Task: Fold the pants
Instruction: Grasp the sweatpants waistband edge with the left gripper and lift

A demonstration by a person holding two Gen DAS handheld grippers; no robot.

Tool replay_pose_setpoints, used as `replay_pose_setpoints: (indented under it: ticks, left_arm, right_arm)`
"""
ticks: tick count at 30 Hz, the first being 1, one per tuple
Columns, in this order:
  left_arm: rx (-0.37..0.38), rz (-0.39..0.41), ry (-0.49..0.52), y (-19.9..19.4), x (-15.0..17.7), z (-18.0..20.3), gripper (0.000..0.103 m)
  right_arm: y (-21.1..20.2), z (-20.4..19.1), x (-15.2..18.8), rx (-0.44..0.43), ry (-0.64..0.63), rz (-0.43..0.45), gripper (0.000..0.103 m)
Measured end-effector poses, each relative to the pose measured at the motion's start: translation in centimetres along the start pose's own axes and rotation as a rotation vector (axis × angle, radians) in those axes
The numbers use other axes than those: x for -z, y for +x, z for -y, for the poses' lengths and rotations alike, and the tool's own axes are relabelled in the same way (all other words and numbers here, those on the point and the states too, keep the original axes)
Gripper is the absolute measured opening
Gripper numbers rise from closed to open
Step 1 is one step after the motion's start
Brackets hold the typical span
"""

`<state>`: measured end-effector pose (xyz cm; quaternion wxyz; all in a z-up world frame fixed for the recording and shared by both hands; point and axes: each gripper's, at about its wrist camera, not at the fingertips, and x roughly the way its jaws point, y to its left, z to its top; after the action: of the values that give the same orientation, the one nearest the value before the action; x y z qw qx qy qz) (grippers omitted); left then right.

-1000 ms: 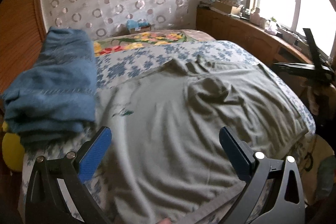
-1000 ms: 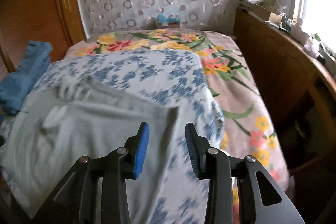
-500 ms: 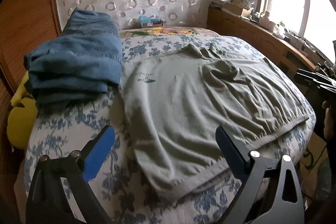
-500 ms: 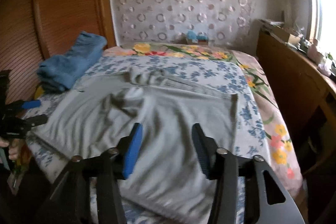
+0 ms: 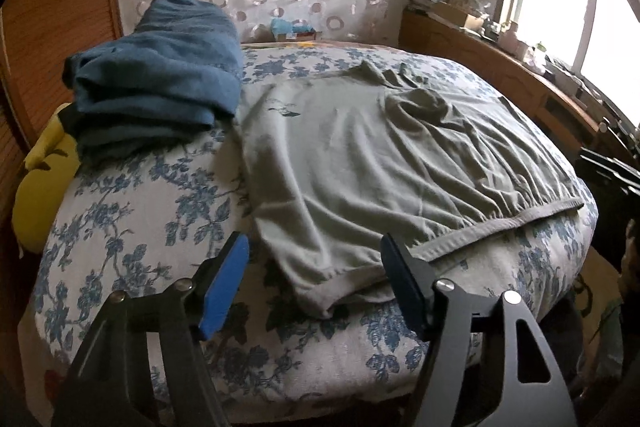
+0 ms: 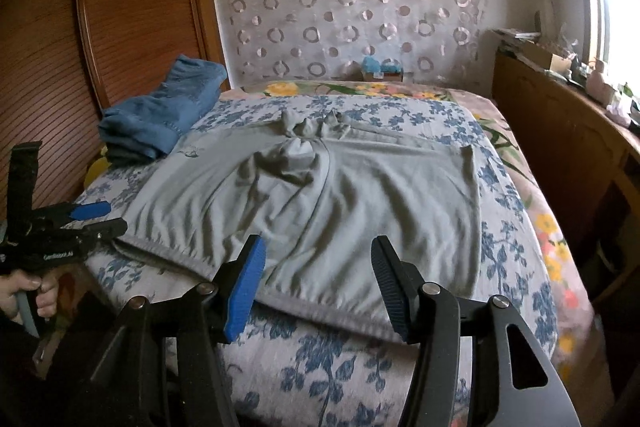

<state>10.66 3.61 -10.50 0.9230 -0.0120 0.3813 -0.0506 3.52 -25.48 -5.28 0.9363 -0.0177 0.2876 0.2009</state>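
The grey-green pants (image 5: 360, 163) lie spread flat on the bed (image 5: 132, 211), just ahead of both hand-held grippers. The left hand-held gripper (image 5: 314, 281) has just been closing, nothing between its jaws; the right hand-held gripper (image 6: 318, 283) stands half-open, empty.

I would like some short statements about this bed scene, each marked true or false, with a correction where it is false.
1. The grey-green pants lie spread flat on the floral bedspread. True.
2. The right tool is clamped on the waistband. False: its jaws stand open just above the near hem, with nothing between the pads.
3. A folded blue garment lies beside the pants, near the wooden headboard. True.
4. The left tool holds the blue garment. False: it is open and empty, at the near corner of the pants; its jaws have just been closing.
5. A yellow soft thing shows at the bed's edge, under the blue garment. True.
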Motion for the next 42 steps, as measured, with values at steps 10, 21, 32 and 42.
replay_pose_setpoints:
  ticks: [10,21,32,42]
  left_arm:
    - [-0.017,-0.014,0.002,0.1,0.3,-0.7,0.057]
    - [0.005,-0.035,-0.008,-0.1,2.0,-0.8,0.052]
    - [0.089,-0.017,0.003,-0.6,1.6,-0.2,0.008]
    - [0.153,0.068,0.08,-2.8,-2.5,3.1,0.005]
  right_arm:
    - [-1.5,-2.0,1.0,0.017,0.005,0.022,0.057]
    - [-1.1,-2.8,1.0,0.011,-0.002,0.017,0.057]
    - [-0.7,-2.1,1.5,0.014,0.024,0.012,0.057]
    - [-1.2,-1.4,1.9,0.02,0.041,0.014,0.057]
